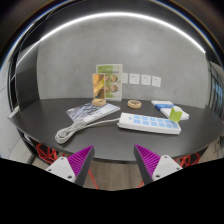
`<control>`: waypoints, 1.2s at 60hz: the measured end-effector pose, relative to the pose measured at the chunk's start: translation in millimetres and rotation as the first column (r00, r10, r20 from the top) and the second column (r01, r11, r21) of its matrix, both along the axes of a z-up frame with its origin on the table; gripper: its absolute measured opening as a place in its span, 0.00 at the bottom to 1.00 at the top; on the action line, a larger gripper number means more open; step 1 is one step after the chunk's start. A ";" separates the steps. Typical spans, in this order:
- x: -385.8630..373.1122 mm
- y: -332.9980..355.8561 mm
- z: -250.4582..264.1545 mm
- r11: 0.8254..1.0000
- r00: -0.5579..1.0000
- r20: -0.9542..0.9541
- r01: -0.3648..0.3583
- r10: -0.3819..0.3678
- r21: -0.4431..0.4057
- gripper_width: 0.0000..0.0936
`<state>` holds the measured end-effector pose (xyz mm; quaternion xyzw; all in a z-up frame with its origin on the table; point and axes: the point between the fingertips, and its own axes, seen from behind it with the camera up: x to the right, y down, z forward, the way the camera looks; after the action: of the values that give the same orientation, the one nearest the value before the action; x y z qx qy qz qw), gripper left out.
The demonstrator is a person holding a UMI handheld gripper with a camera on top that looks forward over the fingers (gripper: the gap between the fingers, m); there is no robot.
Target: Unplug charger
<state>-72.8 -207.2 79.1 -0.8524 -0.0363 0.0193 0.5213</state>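
Gripper view shows us a dark round surface (60, 112) against a pale grey wall (70, 60), with our fingers (113, 163) low in front and held wide apart, nothing between them. Each finger carries a purple pad (78, 158) on its inner face, and both tips hover short of the near rim of the surface, well apart from everything lying on it.

Beyond the fingers, a little toward the right one, we see a white power strip (147, 122) with a row of blue sockets, lying flat on the surface. At its far right end a white charger (176, 114) sits in the strip, with a green block just behind it; we cannot tell whether that green part belongs to the charger or is a separate thing. A white cable (80, 129) runs from the left end of the strip, curling across the surface toward the left finger's side.

Near the cable lies a flat booklet (92, 111) with a pale printed cover. Further back, a card (108, 82) with yellow and green print stands upright near the wall, with a small tan roll just in front of it. A second roll of tape (134, 103) lies flat beside it, just behind the strip. On the wall above we make out a row of white wall sockets (141, 79).
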 end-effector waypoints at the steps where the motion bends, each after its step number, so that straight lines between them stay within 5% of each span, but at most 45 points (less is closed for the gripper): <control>1: 4.4 0.3 -0.7 1.000 1.000 -0.005 0.012 -0.012 -0.004 0.87; 8: 31.1 7.3 3.2 0.996 0.996 -0.006 0.084 -0.084 -0.002 0.87; 26: 244.7 98.2 -16.5 0.978 0.978 0.027 0.208 -0.208 0.024 0.87; 36: 304.0 167.5 -30.8 0.983 0.983 0.030 0.182 -0.182 -0.002 0.86; 48: 320.3 239.8 -21.8 0.984 0.988 -0.019 0.156 -0.155 0.083 0.88; 51: 319.4 248.8 -29.0 0.987 0.990 -0.011 0.142 -0.141 0.079 0.50; 61: 313.8 248.0 -23.6 0.981 0.990 0.081 0.103 -0.117 0.163 0.37; 72: 316.2 247.3 -17.1 0.980 0.990 0.024 0.131 -0.136 0.153 0.34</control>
<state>243.4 40.1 62.0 -0.8113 0.0107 -0.0330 0.5836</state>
